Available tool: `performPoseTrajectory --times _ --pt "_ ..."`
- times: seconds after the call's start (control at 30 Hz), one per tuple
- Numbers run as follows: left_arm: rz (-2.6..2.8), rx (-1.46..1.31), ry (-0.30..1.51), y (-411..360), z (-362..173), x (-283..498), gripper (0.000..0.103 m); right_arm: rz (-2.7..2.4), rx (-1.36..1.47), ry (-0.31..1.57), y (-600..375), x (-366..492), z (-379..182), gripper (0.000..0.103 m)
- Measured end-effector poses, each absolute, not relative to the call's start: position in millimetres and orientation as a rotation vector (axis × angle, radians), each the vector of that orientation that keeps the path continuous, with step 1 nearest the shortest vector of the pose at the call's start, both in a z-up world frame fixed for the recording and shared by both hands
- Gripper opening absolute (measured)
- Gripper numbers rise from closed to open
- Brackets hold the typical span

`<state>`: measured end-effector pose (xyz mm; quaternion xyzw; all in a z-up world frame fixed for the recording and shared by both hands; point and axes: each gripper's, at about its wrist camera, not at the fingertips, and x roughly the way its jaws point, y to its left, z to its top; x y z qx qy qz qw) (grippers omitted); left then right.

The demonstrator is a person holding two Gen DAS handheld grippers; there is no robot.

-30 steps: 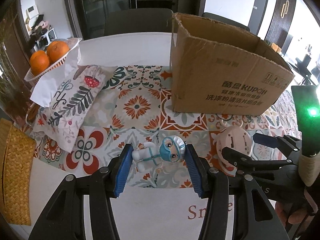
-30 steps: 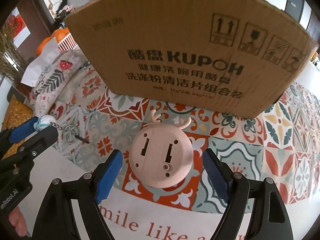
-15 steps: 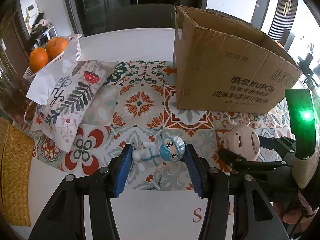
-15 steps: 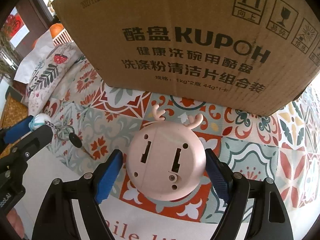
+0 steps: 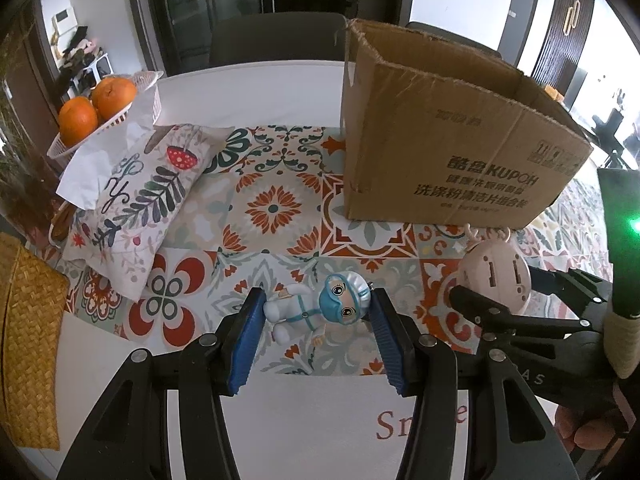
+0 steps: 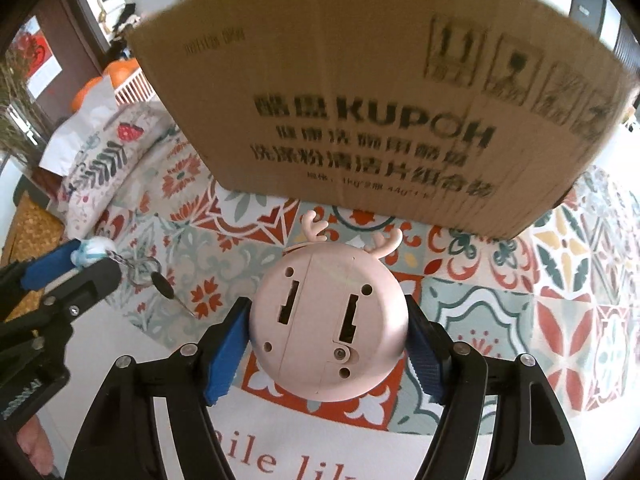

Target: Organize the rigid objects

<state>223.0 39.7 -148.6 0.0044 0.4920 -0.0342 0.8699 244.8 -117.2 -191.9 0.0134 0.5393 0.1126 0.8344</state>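
Room: dark glass doors and a chair back lie beyond my white bench (image 5: 256,92), which wears a patterned tile mat (image 5: 276,208).
Box: my cardboard box (image 5: 448,148) stands open-topped at the far right of the mat, the likely home for the rigid things.
Soft things: a printed cushion (image 5: 136,200) lies at the left, with a basket of oranges (image 5: 96,104) behind it.
Pink gadget: the round pink deer-antlered piece (image 6: 328,320) sits back-side up between my right pads, near the box's front wall; a hard, smooth shell, probably light, best held across its widest part.
Right claw (image 6: 326,344): closed onto the pink piece, both pads touching its rim.
Figurine: the small masked doll (image 5: 316,310) on a keychain lies sideways; hard plastic, light, prone to pivot if pinched only at the head.
Left claw (image 5: 316,336): pads against doll's feet and head; whether it truly bites, I cannot tell.
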Motion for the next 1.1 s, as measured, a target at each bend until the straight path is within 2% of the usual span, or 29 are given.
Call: performPoseTrajectory --times 1.1 --pt "-0.233 0.010 0.754 -13 -24 224 0.052 0.162 0.077 0.804 -179 221 -38 0.073"
